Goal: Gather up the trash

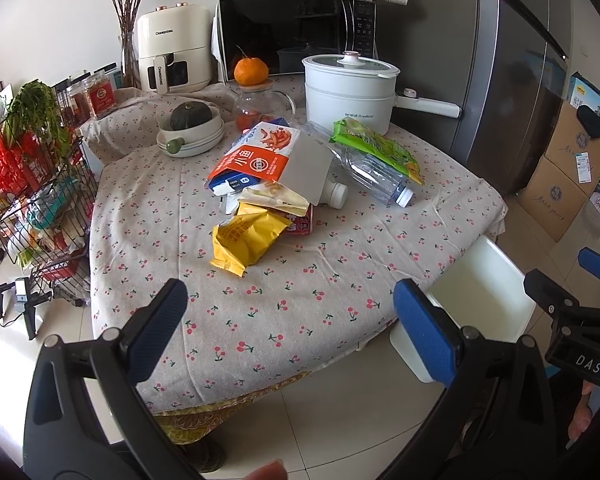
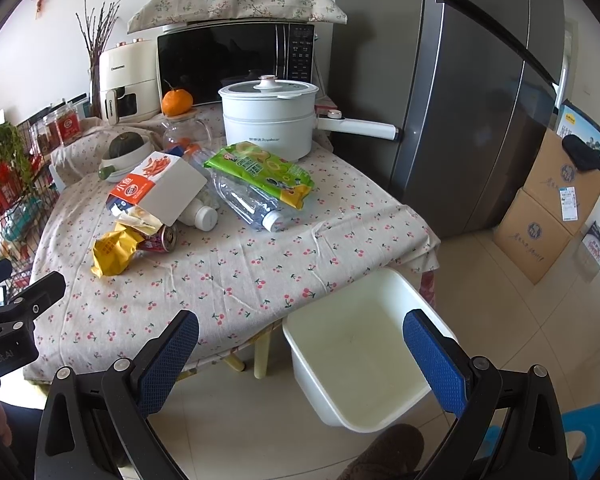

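Note:
A heap of trash lies mid-table: a yellow crumpled bag (image 1: 246,242) (image 2: 114,250), an orange snack box (image 1: 268,160) (image 2: 156,188), a clear plastic bottle (image 1: 364,168) (image 2: 248,200), a green packet (image 1: 376,148) (image 2: 260,170), a small white bottle (image 1: 334,194) (image 2: 200,214) and a red can (image 2: 162,238). An empty white bin (image 2: 356,360) (image 1: 484,292) stands on the floor by the table's near right corner. My left gripper (image 1: 290,328) hangs open above the table's front edge, nothing in it. My right gripper (image 2: 300,360) is open over the bin's near side, also empty.
A white electric pot (image 1: 350,88), glass jar with an orange (image 1: 251,70) on top, bowls with a squash (image 1: 192,118), air fryer and microwave (image 1: 296,36) crowd the table's back. A wire rack (image 1: 32,192) stands left; fridge (image 2: 480,100) and cardboard boxes (image 2: 556,208) right.

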{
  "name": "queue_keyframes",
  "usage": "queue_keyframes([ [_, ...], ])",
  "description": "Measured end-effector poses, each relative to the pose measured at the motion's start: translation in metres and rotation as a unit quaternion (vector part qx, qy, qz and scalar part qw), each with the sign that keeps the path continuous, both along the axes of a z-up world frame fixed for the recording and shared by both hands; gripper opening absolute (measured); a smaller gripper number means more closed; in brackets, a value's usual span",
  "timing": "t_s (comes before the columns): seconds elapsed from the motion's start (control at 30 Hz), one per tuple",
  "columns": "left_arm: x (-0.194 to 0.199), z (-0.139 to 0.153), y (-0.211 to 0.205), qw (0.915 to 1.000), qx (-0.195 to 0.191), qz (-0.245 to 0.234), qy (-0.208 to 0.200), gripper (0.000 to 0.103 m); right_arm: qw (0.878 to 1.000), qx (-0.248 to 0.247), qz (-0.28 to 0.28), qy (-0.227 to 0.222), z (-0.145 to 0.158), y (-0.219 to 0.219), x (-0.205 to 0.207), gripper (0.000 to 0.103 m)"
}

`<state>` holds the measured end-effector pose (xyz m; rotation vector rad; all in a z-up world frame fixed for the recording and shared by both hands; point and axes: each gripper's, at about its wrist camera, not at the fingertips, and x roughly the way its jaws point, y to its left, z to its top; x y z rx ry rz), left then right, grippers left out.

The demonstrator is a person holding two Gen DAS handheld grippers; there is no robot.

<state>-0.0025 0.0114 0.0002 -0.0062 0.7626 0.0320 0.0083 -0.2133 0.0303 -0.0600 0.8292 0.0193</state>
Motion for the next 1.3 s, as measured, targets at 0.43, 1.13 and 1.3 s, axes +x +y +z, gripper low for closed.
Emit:
queue_keyframes([
  [0.43, 0.001, 0.000, -0.006, 0.9997, 0.022, -0.003, -0.005, 0.102, 1.000, -0.008, 0.001, 0.002, -0.004, 0.000, 0.000, 0.103],
  [1.13, 0.127, -0.032, 0.086, 0.9773, -0.188, 0.026, 0.093, 0.087, 0.994, -0.017, 0.088, 0.068, 0.020, 0.028, 0.126, 0.103],
  [1.3, 0.167, -0.048, 0.100, 0.9572, -0.275, 0.045, 0.078, 0.064, 0.990, 0.002, 0.065, 0.121, -0.017, 0.007, 0.155, 0.103],
])
